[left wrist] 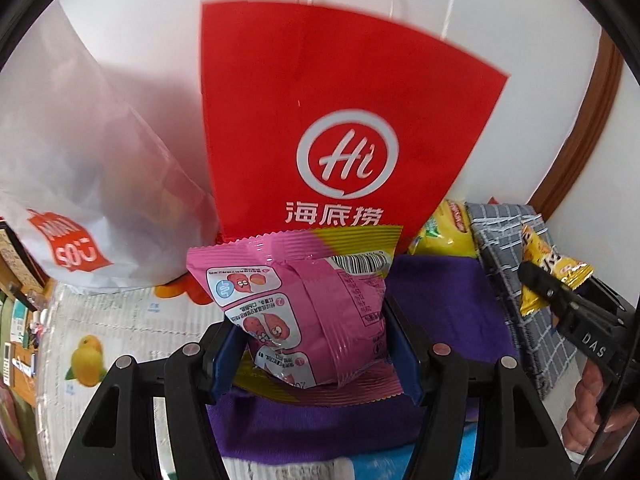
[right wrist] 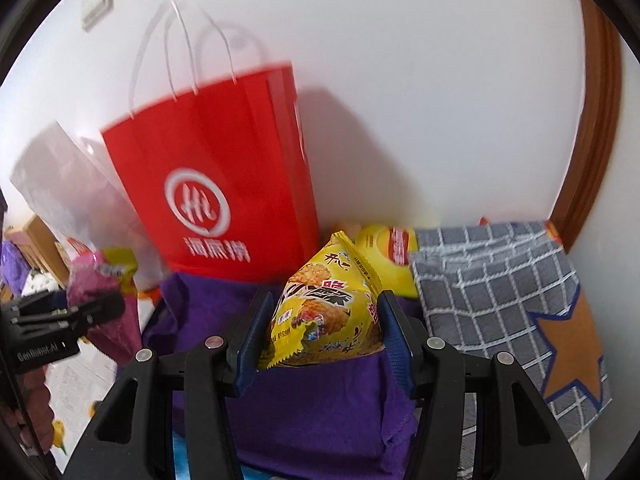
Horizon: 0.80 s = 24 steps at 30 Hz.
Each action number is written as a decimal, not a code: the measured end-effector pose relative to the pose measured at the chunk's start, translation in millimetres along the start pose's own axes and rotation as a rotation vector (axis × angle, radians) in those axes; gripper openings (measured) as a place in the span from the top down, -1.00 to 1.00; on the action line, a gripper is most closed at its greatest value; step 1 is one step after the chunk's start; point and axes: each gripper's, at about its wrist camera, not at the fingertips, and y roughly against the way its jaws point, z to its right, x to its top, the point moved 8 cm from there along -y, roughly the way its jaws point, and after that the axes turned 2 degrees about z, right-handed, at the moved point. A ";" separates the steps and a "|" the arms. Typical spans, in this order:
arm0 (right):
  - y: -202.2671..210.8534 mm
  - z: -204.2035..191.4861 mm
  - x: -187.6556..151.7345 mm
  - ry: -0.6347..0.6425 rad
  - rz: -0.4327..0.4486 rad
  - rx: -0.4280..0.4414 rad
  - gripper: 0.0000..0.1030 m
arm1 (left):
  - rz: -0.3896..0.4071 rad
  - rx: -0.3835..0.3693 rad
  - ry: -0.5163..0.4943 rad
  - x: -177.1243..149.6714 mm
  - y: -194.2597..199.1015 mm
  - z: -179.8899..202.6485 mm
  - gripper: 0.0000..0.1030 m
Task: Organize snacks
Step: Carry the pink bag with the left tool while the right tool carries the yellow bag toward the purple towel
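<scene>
Before the red bag [left wrist: 340, 120], whose inside we cannot see, our left gripper [left wrist: 316, 344] clamps the pink snack packet [left wrist: 304, 304] and our right gripper [right wrist: 320, 336] the yellow snack packet [right wrist: 324, 312].

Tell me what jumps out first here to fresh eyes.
The big red paper bag standing against the white wall dominates both views. In front of it, the left gripper clamps a pink snack packet, and the right gripper clamps a yellow snack packet, both over a purple cloth.

one red paper bag [left wrist: 340, 112], one white bag [left wrist: 80, 168], three snack packets: one pink [left wrist: 304, 300], two yellow [right wrist: 328, 312] [right wrist: 386, 258]; two cloths, purple [right wrist: 320, 400] and grey checked [right wrist: 500, 292].
</scene>
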 end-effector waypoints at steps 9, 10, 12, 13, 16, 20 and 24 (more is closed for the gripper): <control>-49.4 11.6 -28.3 0.025 -0.126 -0.017 -0.04 | -0.122 -0.005 0.025 -26.8 -56.5 -13.6 -0.21; -53.8 9.8 -32.0 0.029 -0.136 -0.013 -0.04 | -0.130 -0.007 0.029 -28.5 -59.3 -15.4 -0.21; -60.5 6.2 -37.5 0.042 -0.153 -0.007 -0.04 | -0.138 -0.010 0.033 -29.6 -62.7 -17.4 -0.21; -63.5 5.6 -39.5 0.045 -0.159 -0.010 -0.04 | -0.142 -0.011 0.034 -30.7 -63.9 -17.9 -0.21; -72.4 3.6 -46.2 0.051 -0.185 -0.008 -0.04 | -0.162 -0.008 0.026 -34.9 -68.7 -16.9 -0.21; -80.1 5.0 -51.9 0.054 -0.212 -0.027 -0.04 | -0.185 -0.008 0.016 -37.7 -75.4 -13.9 -0.21; -83.7 4.7 -55.0 0.071 -0.233 -0.034 -0.04 | -0.193 -0.005 0.002 -38.5 -77.3 -12.5 -0.21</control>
